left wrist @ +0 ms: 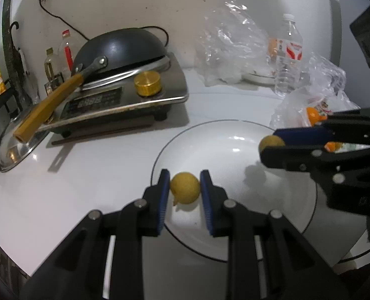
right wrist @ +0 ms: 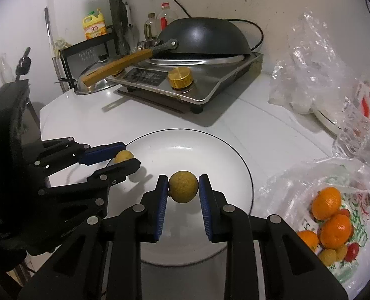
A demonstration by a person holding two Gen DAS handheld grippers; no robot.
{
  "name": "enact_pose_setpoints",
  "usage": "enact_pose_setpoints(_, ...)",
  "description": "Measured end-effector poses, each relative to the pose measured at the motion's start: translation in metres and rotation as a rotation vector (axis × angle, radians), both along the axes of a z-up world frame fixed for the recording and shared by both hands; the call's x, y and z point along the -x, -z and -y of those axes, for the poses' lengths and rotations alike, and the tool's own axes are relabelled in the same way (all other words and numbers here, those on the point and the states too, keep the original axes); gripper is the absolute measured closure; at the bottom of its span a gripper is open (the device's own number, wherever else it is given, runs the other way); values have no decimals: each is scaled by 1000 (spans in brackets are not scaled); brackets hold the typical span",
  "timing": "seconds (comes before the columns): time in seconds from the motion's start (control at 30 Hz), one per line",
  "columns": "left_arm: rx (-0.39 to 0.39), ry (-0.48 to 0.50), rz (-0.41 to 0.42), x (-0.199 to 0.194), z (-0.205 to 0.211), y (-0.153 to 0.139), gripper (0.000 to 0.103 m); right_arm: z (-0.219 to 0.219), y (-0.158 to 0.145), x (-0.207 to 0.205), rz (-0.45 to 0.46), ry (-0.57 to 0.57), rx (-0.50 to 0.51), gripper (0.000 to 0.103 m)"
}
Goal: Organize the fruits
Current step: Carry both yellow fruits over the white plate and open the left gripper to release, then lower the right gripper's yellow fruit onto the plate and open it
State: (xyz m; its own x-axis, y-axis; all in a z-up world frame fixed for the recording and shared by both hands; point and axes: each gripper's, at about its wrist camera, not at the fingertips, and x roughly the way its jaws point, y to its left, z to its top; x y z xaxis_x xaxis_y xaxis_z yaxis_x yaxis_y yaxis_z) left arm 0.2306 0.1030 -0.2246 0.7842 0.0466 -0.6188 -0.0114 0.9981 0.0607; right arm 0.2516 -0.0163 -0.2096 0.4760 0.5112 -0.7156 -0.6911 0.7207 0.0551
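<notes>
- Clamping a small yellow fruit [left wrist: 185, 187] in its jaws, the left gripper [left wrist: 185, 190] is hanging just over the white plate [left wrist: 235, 255].
- The right gripper [right wrist: 183, 187] is pinching a second yellow fruit [right wrist: 183, 186] above the plate's middle.
- The fruit bag [right wrist: 335, 215] is lying beside the plate on the table [right wrist: 260, 125], nearer the right hand.

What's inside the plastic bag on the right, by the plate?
The plastic bag holds three oranges, small yellow fruits and red ones. Anything beneath them is covered.

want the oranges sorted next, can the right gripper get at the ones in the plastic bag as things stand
Probably not yet: the right gripper is shut on a small yellow fruit over the white plate. The oranges lie exposed in the open plastic bag beside it.
</notes>
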Motion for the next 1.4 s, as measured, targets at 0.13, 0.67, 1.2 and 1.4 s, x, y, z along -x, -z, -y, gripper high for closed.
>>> enact_pose_setpoints(0.13, 27, -1, -5, -2, -7, 1, 76, -7, 5, -6, -13, 1, 7, 76)
enact_pose_setpoints(0.67, 82, -37, 21, 23, -32, -5, 76, -42, 8, -16, -13, -17, 29, 76)
enact_pose_setpoints(1.2, 110, -120, 45, 62, -52, -10, 74, -69, 6, -8, -11, -21, 42, 76)
enact_pose_setpoints(1.4, 117, -139, 61, 74, -49, -15, 64, -58, -3, 6, 8, -16, 32, 76)
